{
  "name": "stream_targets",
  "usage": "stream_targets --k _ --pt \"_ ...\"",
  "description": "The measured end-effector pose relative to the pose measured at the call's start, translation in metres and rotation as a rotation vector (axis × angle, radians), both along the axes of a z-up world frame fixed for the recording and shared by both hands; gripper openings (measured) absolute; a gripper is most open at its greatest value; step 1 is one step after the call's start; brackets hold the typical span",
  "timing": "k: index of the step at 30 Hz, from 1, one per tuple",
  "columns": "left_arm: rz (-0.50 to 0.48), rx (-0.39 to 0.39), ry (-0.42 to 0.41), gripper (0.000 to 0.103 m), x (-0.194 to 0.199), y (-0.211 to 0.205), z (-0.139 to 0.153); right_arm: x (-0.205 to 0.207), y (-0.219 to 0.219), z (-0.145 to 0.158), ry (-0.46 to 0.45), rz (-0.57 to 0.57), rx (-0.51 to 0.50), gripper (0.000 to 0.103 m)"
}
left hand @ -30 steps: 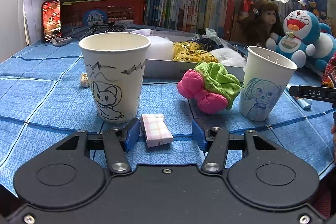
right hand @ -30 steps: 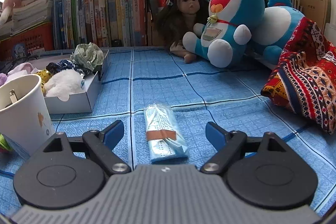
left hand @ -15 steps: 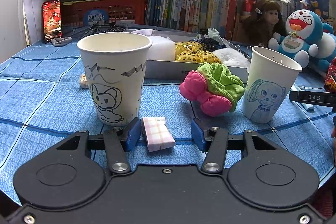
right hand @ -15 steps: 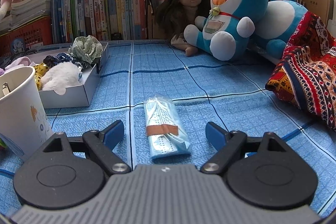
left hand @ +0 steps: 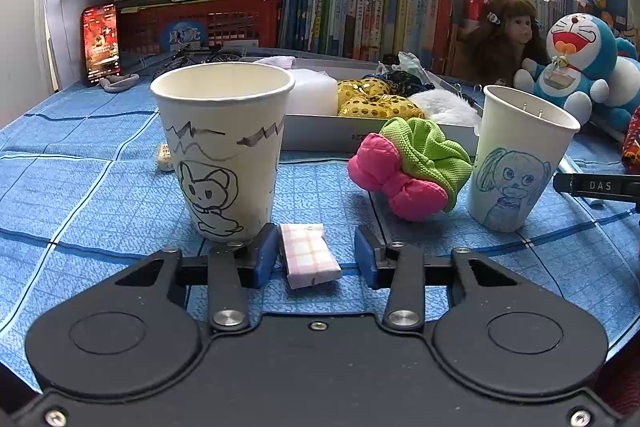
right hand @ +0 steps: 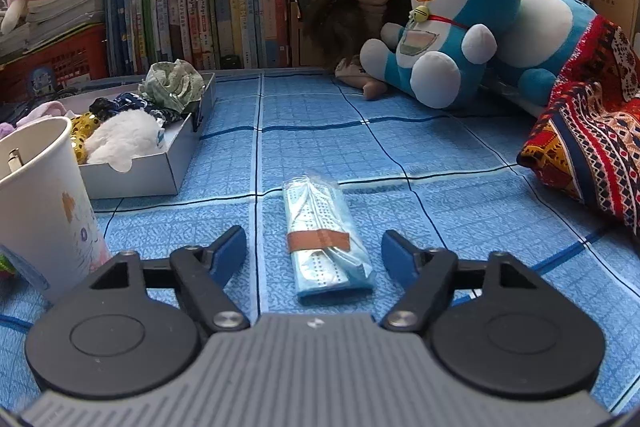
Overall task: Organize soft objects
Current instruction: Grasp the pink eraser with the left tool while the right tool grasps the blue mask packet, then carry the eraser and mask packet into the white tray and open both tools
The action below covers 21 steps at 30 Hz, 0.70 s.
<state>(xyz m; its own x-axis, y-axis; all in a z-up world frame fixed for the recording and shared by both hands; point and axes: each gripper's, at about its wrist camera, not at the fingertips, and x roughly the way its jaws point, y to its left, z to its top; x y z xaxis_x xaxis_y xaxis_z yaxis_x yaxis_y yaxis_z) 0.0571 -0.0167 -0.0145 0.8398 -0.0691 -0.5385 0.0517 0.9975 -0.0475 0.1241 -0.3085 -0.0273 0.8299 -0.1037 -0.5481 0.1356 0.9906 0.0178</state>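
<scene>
A small pink checked tissue pack [left hand: 309, 255] lies on the blue cloth between the blue pads of my left gripper [left hand: 316, 255]. Its jaws are closing; the left pad is almost at the pack and a gap remains on the right. In the right wrist view, a folded blue face-mask pack [right hand: 324, 239] with an orange band lies between the fingers of my right gripper [right hand: 312, 251]. Those jaws are closing too, with clear gaps on both sides. A pink and green scrunchie [left hand: 412, 167] rests between two paper cups.
A cup with a rabbit drawing [left hand: 222, 147] stands just left of my left gripper, and a cup with a dog drawing [left hand: 516, 163] at the right. A grey box [right hand: 132, 175] holds several soft items. A doll [right hand: 360, 11], a blue plush [right hand: 452, 27] and a patterned cloth [right hand: 592, 131] line the back and right.
Both grippers' jaws have narrowed around the packs lying between them. The packs, cups and both hands have stayed where they were.
</scene>
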Motion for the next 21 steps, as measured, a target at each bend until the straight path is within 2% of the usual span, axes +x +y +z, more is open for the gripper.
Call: stream_targets --k 4,11,21 --pt "0.002 0.014 -0.004 0.025 -0.002 0.000 0.000 -0.002 0.001 0.000 -0.010 0.027 -0.001 0.071" --pt "-0.016 0.014 -0.009 0.024 -0.005 -0.001 0.006 -0.007 -0.004 0.003 -0.027 0.026 0.064 0.046" --pt "-0.031 0.009 -0.044 0.024 -0.011 -0.004 0.022 -0.017 -0.004 0.016 -0.074 0.025 0.074 0.045"
